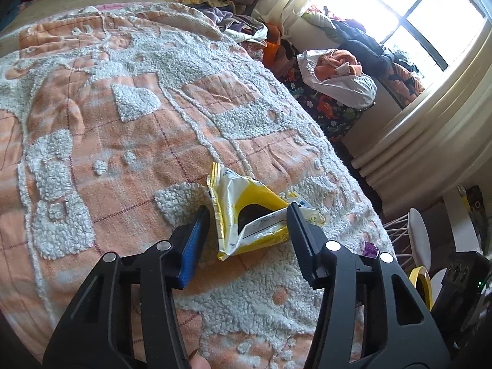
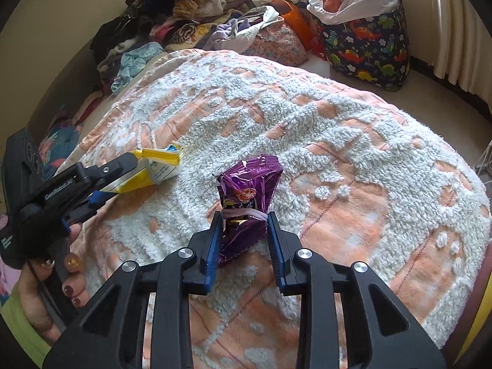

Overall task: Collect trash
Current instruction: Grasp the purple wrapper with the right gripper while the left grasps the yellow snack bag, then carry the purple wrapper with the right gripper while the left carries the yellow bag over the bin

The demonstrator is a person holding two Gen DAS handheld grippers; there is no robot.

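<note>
Purple wrapper is clamped in my right tongs, still resting on the blanket. Left tongs straddle the yellow wrapper; the pads look to be touching its sides, though I can't tell if it's a firm grip. Nothing's lifted or binned yet. Both hands angle down, left hand low beside the bed.
</note>
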